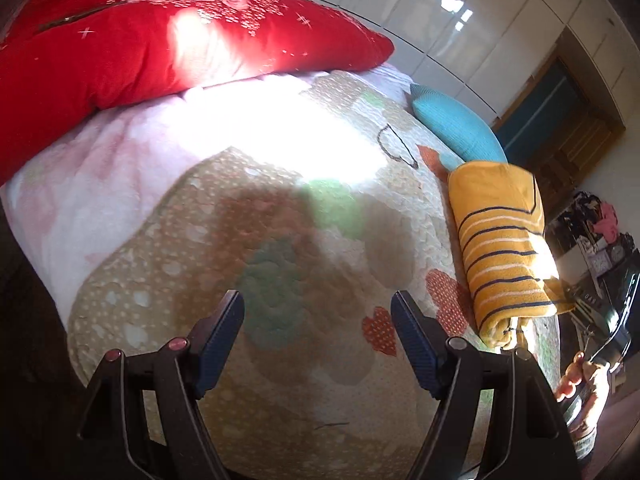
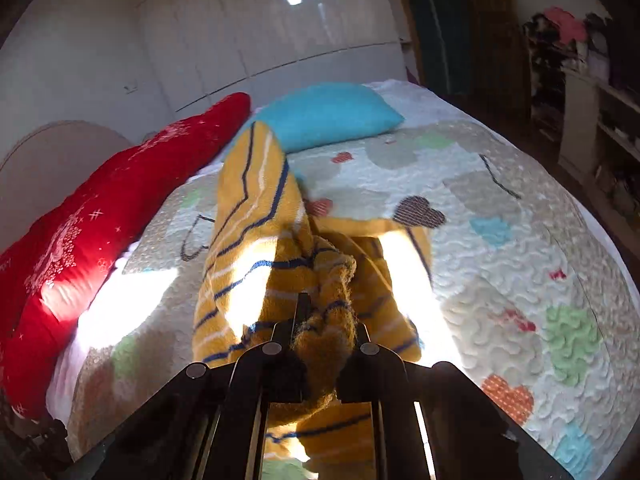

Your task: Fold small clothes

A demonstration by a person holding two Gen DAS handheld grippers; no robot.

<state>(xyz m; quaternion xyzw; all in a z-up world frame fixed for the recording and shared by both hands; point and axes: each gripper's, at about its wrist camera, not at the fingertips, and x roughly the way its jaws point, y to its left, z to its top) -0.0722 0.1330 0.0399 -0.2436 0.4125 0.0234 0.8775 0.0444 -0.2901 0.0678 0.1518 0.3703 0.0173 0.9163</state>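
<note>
A yellow knit garment with navy and white stripes [image 2: 256, 216] lies lengthwise on the quilted bed. My right gripper [image 2: 324, 320] is shut on a bunched end of it and lifts that end off the quilt. The same garment shows folded at the right in the left wrist view [image 1: 500, 240]. My left gripper [image 1: 318, 320] is open and empty above the quilt, well to the left of the garment.
A red pillow [image 1: 140, 40] lies along the head of the bed, also in the right wrist view [image 2: 80, 248]. A turquoise pillow [image 2: 324, 116] sits beyond the garment. The patterned quilt [image 2: 500, 240] covers the bed. Shelves with clutter [image 2: 592, 80] stand at the far right.
</note>
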